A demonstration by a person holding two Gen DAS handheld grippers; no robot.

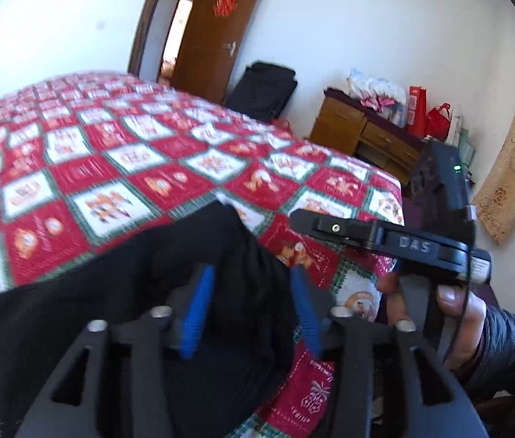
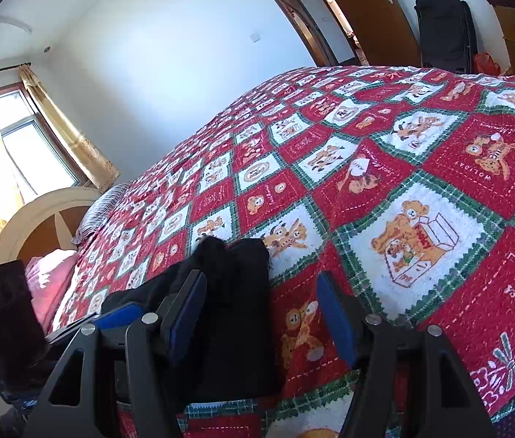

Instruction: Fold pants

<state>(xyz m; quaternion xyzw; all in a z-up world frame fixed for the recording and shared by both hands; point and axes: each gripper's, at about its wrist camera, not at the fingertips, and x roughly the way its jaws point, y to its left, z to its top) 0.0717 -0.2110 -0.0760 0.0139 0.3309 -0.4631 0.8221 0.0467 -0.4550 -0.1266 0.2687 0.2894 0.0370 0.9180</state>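
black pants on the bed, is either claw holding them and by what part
Neither claw grips. The left claw is open around a raised bunch of the black fabric pants; the right claw is open over their edge.

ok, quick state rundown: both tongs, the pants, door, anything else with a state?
left tongs: open, black fabric between the pads, not clamped
right tongs: open, pants edge between the pads, not clamped
pants: bunched on the bed's near edge, not neatly folded
quilt: spread flat over the bed
door: open
curtain: drawn aside, window uncovered
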